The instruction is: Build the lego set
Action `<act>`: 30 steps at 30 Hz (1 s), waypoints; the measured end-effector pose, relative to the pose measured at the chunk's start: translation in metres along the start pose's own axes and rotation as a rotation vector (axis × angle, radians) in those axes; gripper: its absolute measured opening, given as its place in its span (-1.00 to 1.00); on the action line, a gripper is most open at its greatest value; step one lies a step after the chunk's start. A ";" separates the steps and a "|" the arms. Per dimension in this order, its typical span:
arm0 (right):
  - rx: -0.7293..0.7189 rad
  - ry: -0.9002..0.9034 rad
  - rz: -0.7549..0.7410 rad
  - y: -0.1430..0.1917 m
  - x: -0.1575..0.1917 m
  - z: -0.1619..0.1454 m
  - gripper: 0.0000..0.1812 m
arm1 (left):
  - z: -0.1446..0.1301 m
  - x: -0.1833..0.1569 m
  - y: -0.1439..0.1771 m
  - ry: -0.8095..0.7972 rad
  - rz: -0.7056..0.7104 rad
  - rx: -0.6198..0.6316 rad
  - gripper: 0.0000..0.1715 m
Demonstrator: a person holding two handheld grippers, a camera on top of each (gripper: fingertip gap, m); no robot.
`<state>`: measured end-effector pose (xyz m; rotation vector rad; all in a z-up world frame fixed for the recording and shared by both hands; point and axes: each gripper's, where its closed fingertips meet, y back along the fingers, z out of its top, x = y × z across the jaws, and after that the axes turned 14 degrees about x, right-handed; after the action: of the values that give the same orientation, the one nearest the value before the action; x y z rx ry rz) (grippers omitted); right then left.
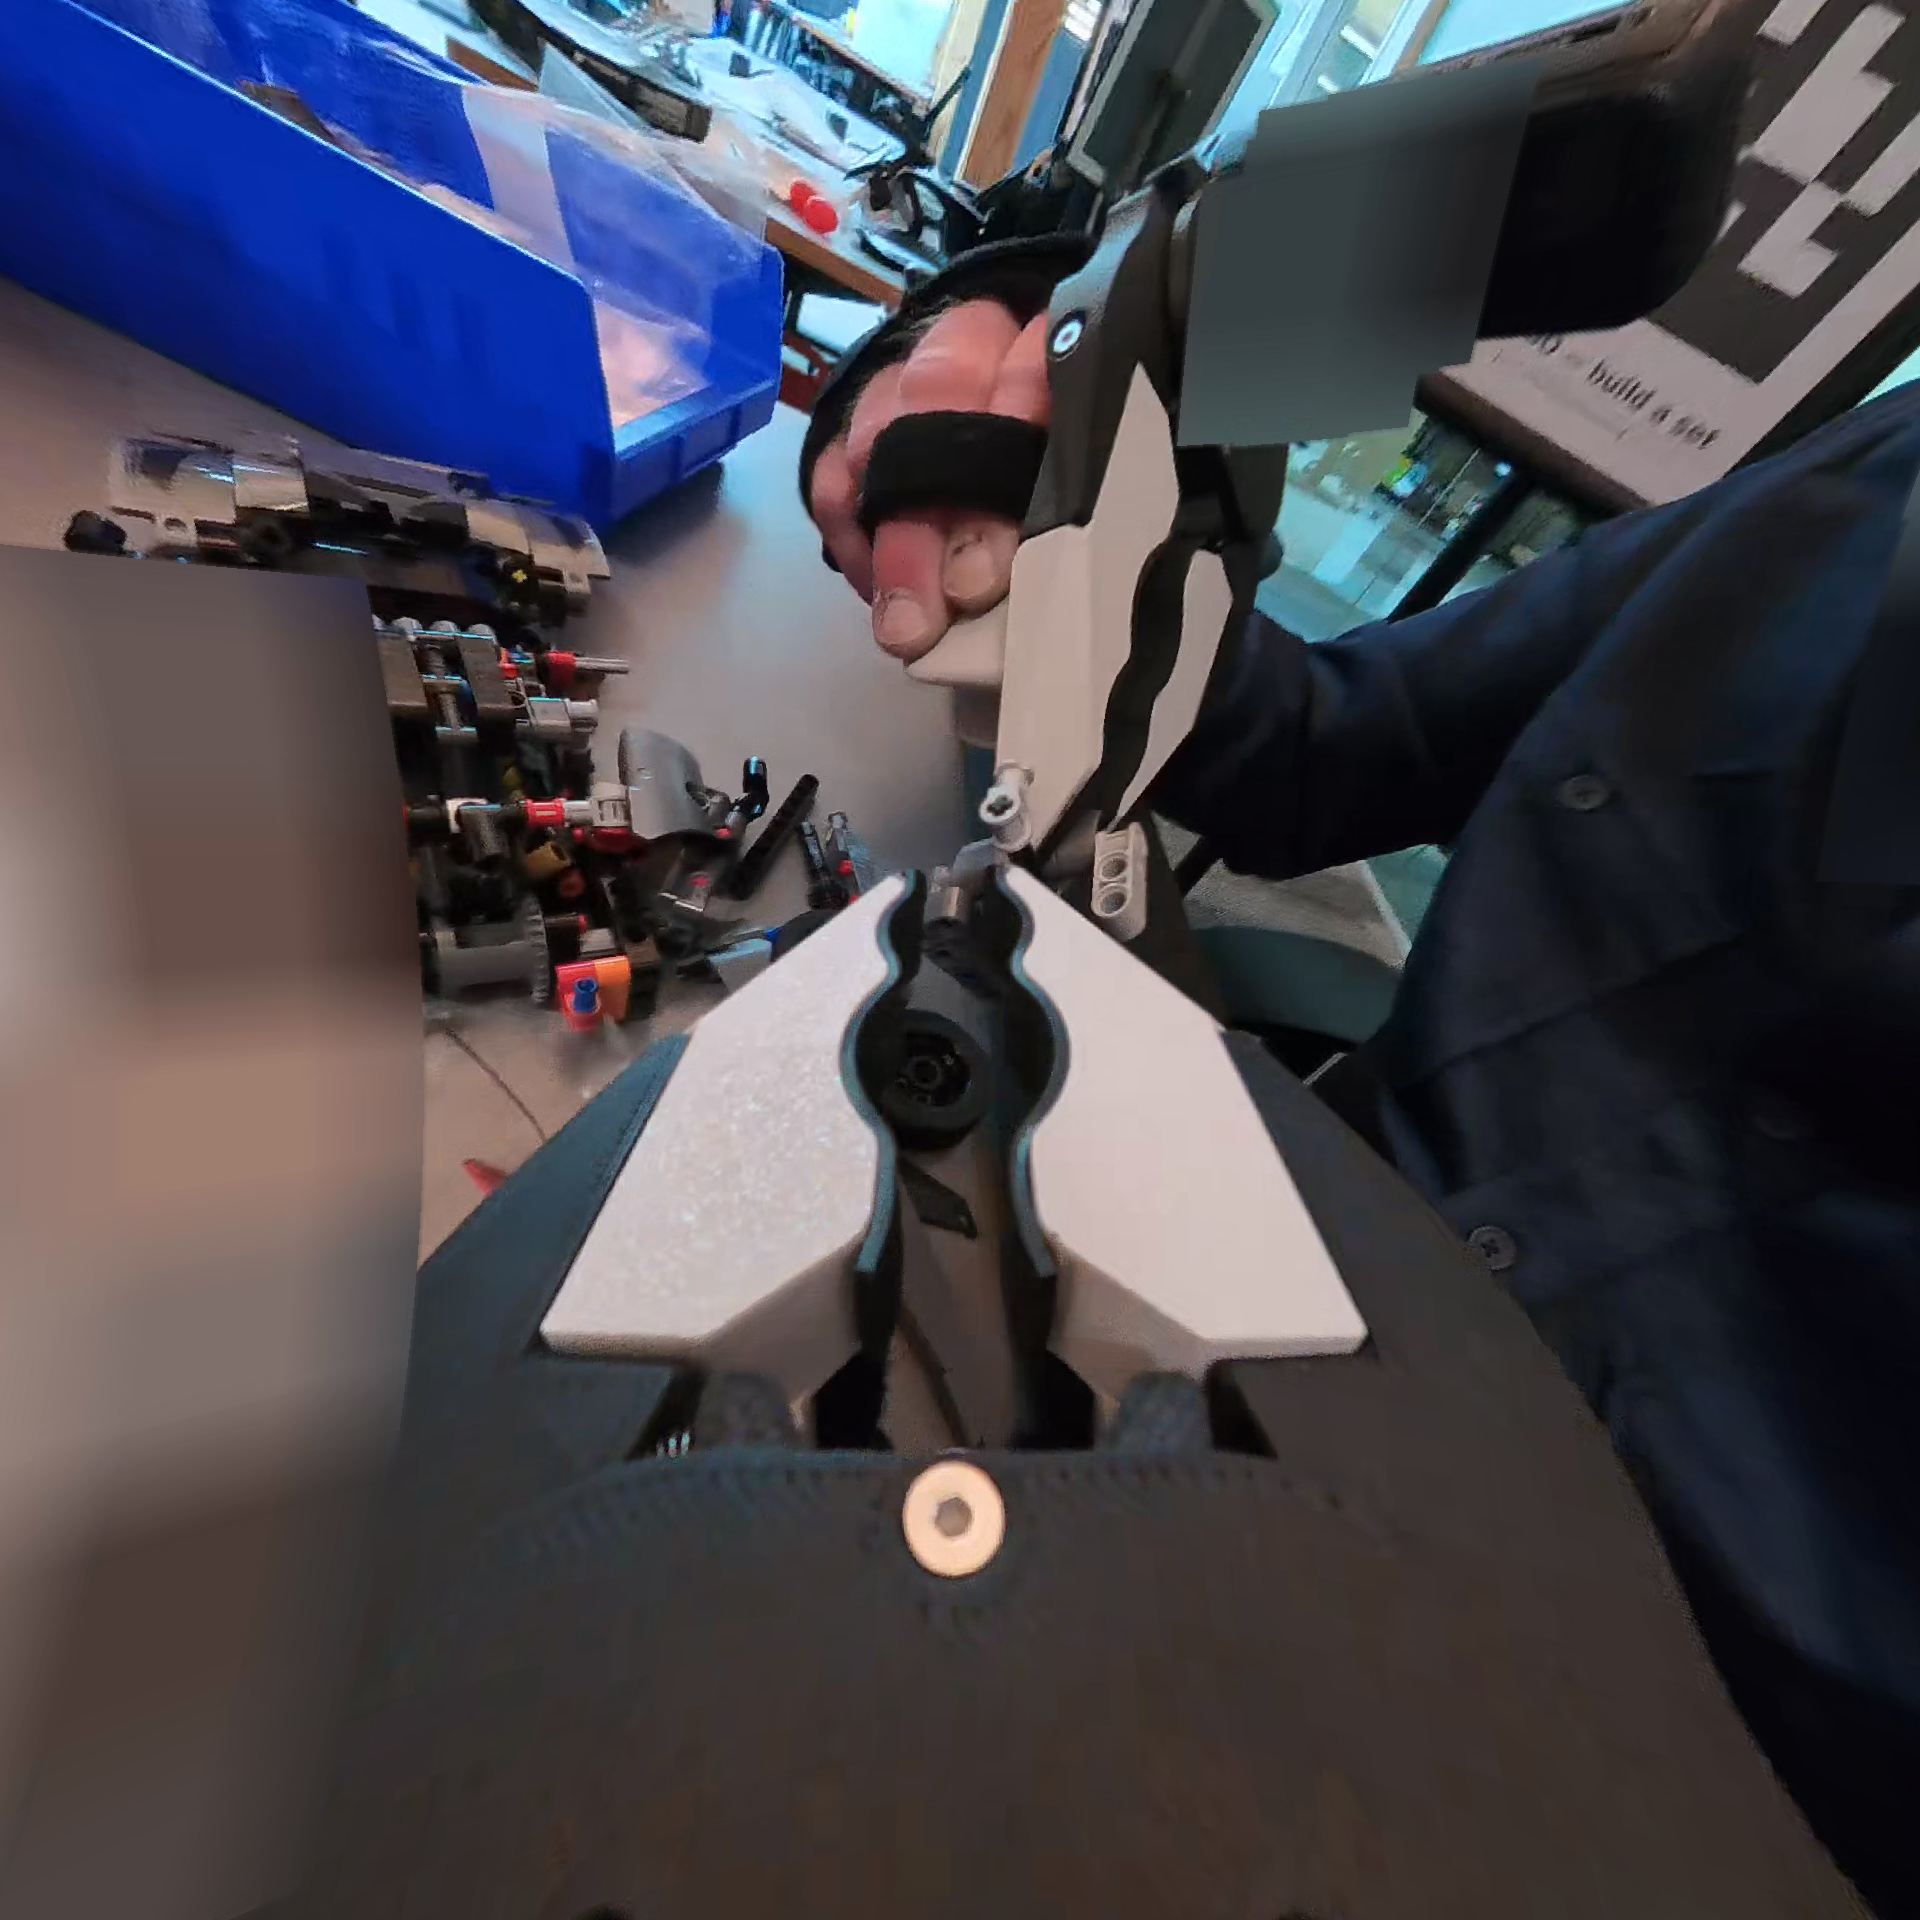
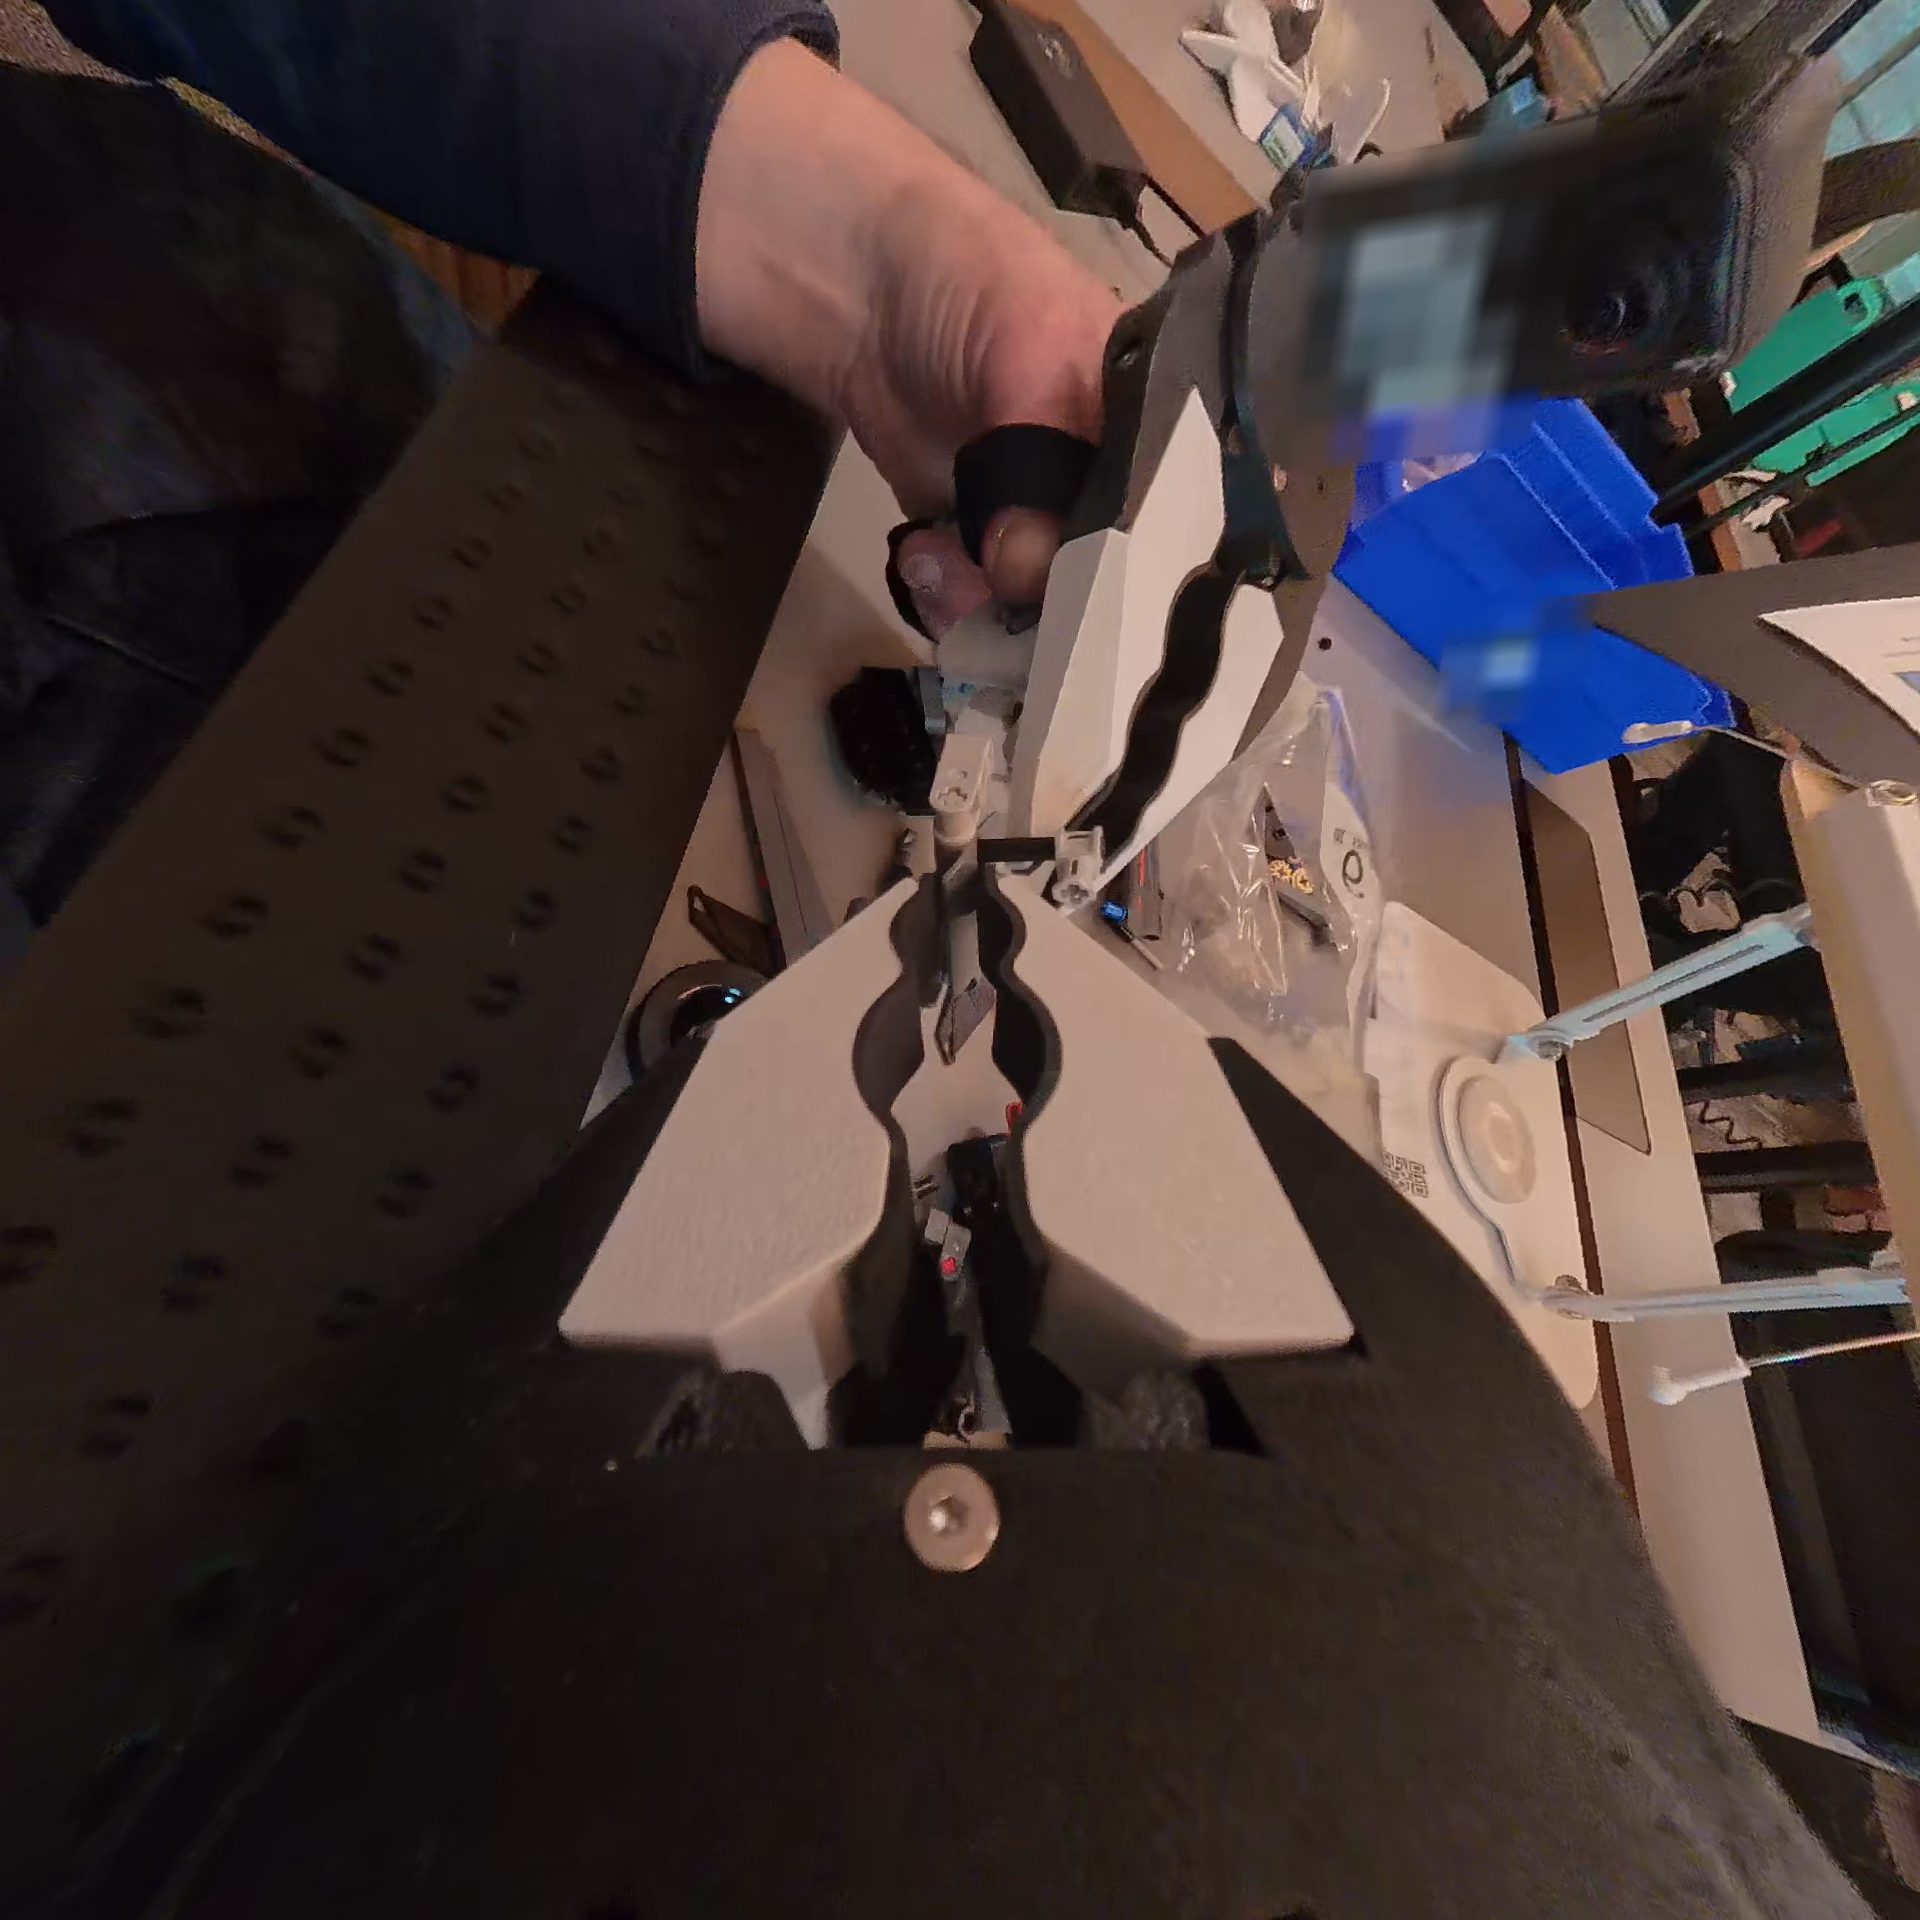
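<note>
In the left wrist view my left gripper (image 1: 956, 883) is shut on a small lego sub-assembly: a black wheel-like part (image 1: 925, 1070) sits between the fingers and a grey piece (image 1: 961, 868) sticks out at the tips. My right gripper (image 1: 1049, 831) comes down from above, shut on light grey connector pieces (image 1: 1008, 810), which almost touch that grey piece. In the right wrist view my right gripper (image 2: 956, 894) is shut on a dark lego piece (image 2: 961, 1003) topped by a grey connector (image 2: 956, 784). The left gripper (image 2: 1081, 847) meets it at a grey connector (image 2: 1075, 857) on a black axle.
A blue bin (image 1: 416, 291) stands at the back left. A part-built dark model (image 1: 343, 509) and a pile of loose lego parts (image 1: 540, 862) lie on the grey table (image 1: 727, 644). The right wrist view shows a clear bag of parts (image 2: 1268, 883), a black perforated board (image 2: 395, 831) and a white stand (image 2: 1496, 1132). My two grippers' fingertips are within a few centimetres of each other.
</note>
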<state>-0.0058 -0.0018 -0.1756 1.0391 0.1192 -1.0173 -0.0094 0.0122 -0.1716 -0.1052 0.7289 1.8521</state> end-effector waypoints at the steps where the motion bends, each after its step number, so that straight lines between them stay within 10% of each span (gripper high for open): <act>1: -0.007 -0.002 0.001 0.001 0.000 0.000 -0.95 | 0.002 -0.001 0.003 0.006 -0.020 -0.021 -0.89; 30: 0.116 0.003 -0.138 -0.007 -0.005 -0.008 -0.95 | 0.015 0.000 -0.003 0.097 -0.032 -0.130 -0.97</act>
<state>-0.0113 0.0067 -0.1819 1.1504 0.1375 -1.1587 -0.0034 0.0210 -0.1610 -0.2912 0.6693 1.8730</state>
